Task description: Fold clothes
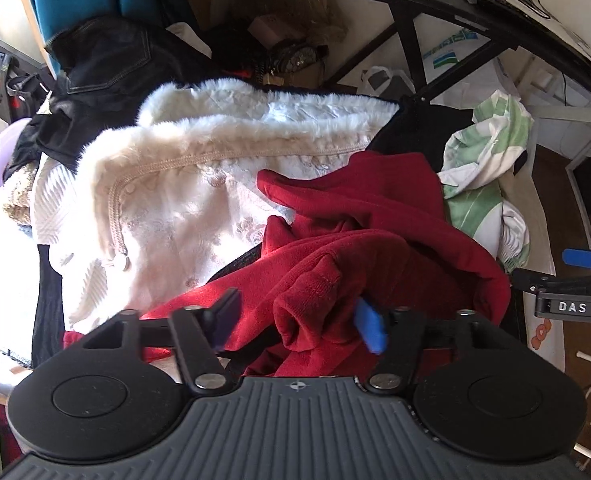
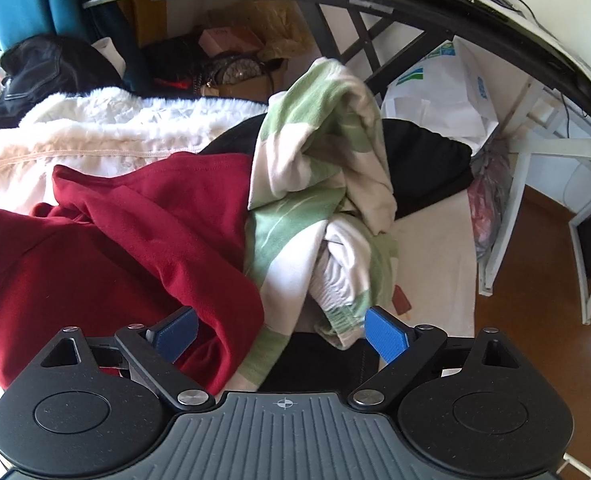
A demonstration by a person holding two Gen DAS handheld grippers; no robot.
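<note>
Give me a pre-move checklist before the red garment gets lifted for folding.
1. Left hand-held gripper open: ok.
2. Red garment between its fingers: ok, a bunched fold sits there, not clamped.
3. Right hand-held gripper open: ok.
4. Right one aimed at the red garment: not ok, it straddles the red edge and the green-and-white cloth.
5. Red garment free of neighbours: not ok, it overlaps the white fur-trimmed garment.
6. Flat folding space: cannot tell.

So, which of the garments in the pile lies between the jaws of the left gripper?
The dark red garment: a bunched fold of it sits between the open jaws of the left gripper. The white furry garment and the green-and-white one lie farther away.
</note>
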